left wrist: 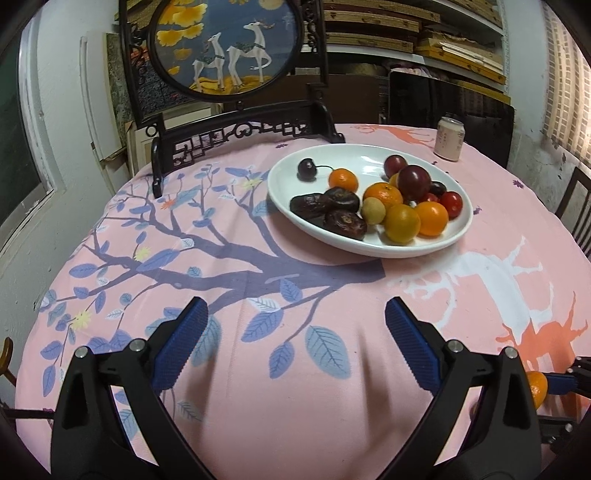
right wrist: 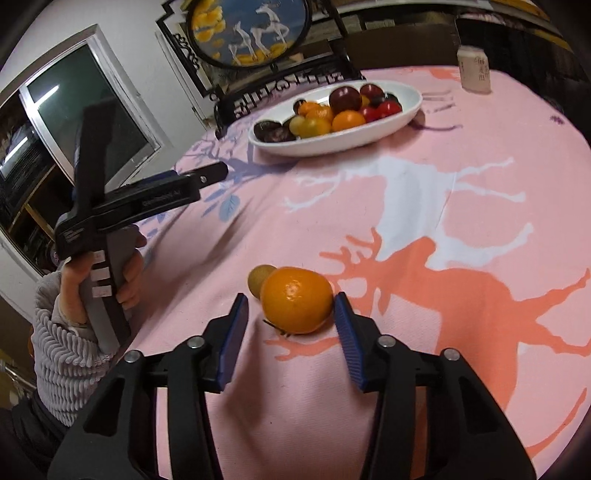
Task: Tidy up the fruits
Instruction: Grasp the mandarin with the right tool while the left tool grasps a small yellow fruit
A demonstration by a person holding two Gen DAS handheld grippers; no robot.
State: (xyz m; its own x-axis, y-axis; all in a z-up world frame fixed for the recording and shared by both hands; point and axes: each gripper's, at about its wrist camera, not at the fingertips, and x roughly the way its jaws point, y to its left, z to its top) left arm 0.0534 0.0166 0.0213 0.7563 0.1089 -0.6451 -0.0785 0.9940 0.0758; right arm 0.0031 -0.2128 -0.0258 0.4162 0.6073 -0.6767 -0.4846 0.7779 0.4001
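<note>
Pink deer-print tablecloth (left wrist: 258,406), white fruit plate (left wrist: 295,218), carved screen (left wrist: 229,48), shelves (left wrist: 424,33)

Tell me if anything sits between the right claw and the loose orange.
Nothing visible does. The orange lies on the cloth right ahead of the open right claw, between its fingertips. A small yellowish fruit sits behind the orange, not in the way.

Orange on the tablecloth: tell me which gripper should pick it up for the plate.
Right. The right gripper has open jaws on either side of the orange, close to it. The left gripper hangs open over bare tablecloth, with the orange at its far right edge.
</note>
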